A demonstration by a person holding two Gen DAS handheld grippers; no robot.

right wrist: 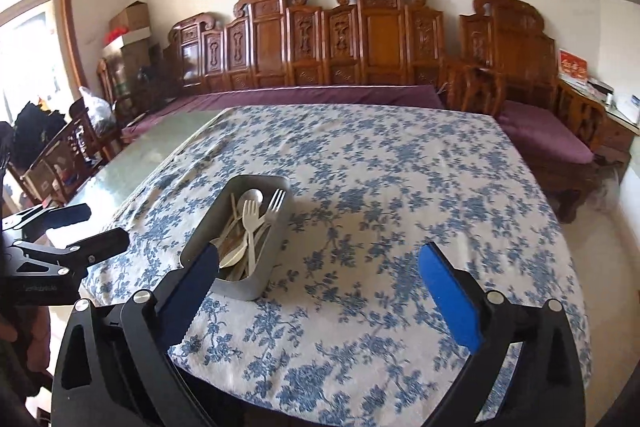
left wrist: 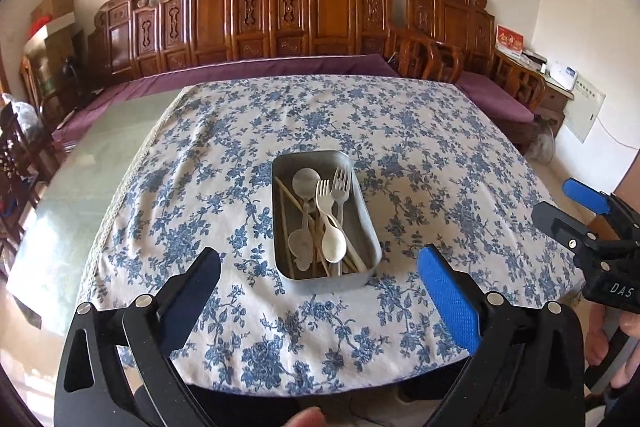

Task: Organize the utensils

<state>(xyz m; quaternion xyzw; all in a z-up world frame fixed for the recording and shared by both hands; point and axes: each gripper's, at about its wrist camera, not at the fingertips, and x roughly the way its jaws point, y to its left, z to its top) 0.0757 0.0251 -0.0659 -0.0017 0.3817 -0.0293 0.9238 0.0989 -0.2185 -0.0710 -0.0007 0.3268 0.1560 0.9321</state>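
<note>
A grey metal tin (left wrist: 332, 282) (right wrist: 245, 289) sits on the blue-flowered tablecloth (left wrist: 420, 155). Inside lie a metal spoon (left wrist: 306, 182), a white plastic fork (left wrist: 325, 193), a metal fork (left wrist: 341, 183), a white spoon (left wrist: 335, 247) and wooden chopsticks (left wrist: 291, 202). My left gripper (left wrist: 319, 254) hovers open just short of the tin, with nothing between its fingers. My right gripper (right wrist: 320, 250) is open and empty too, right of the tin, its left finger in front of the tin's near corner. Each gripper shows in the other's view: the right gripper (left wrist: 560, 205) and the left gripper (right wrist: 100, 227).
Bare glassy tabletop (left wrist: 76, 195) lies left of the cloth. A carved wooden bench with purple cushions (left wrist: 260, 67) runs behind the table, and wooden chairs (right wrist: 68, 155) stand at the left. A person's hand (left wrist: 624, 339) holds the right gripper.
</note>
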